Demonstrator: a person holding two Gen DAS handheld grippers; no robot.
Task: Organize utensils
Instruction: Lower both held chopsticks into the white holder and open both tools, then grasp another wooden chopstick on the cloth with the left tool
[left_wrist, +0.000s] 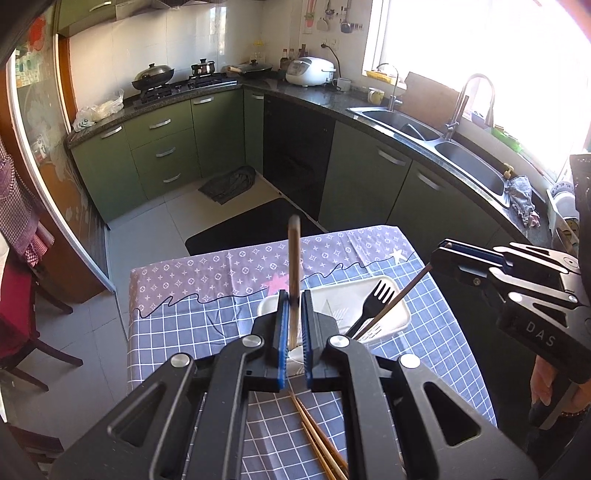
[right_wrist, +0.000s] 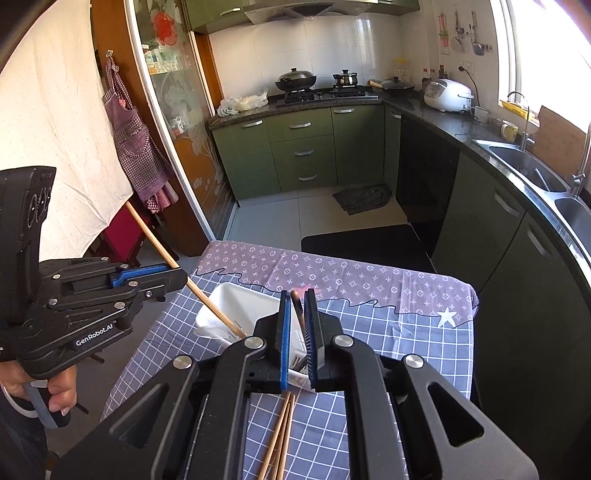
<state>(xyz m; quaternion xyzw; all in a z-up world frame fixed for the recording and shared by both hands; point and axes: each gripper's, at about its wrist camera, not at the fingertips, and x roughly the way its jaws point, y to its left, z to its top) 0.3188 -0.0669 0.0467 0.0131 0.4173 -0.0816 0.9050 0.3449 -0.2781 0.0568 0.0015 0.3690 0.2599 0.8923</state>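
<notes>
My left gripper (left_wrist: 294, 295) is shut on a light wooden chopstick (left_wrist: 294, 258) that stands nearly upright over the white tray (left_wrist: 402, 310). A black fork (left_wrist: 380, 291) lies in the tray. In the right wrist view the left gripper (right_wrist: 181, 275) holds that chopstick (right_wrist: 214, 306) slanting, its lower end in the tray (right_wrist: 236, 295). A dark chopstick (right_wrist: 297, 306) leans loosely across the small gap in my right gripper (right_wrist: 297, 295); the pads do not clamp it. From the left, the right gripper (left_wrist: 437, 256) shows this dark chopstick (left_wrist: 399, 295) reaching into the tray.
Several loose wooden chopsticks (left_wrist: 317, 443) (right_wrist: 280, 435) lie on the checked tablecloth (right_wrist: 369, 332) just below the grippers. A black mat (right_wrist: 362, 243) lies on the floor beyond the table. Green cabinets and a double sink (left_wrist: 461, 155) run along the right. A red chair (left_wrist: 18, 314) stands left.
</notes>
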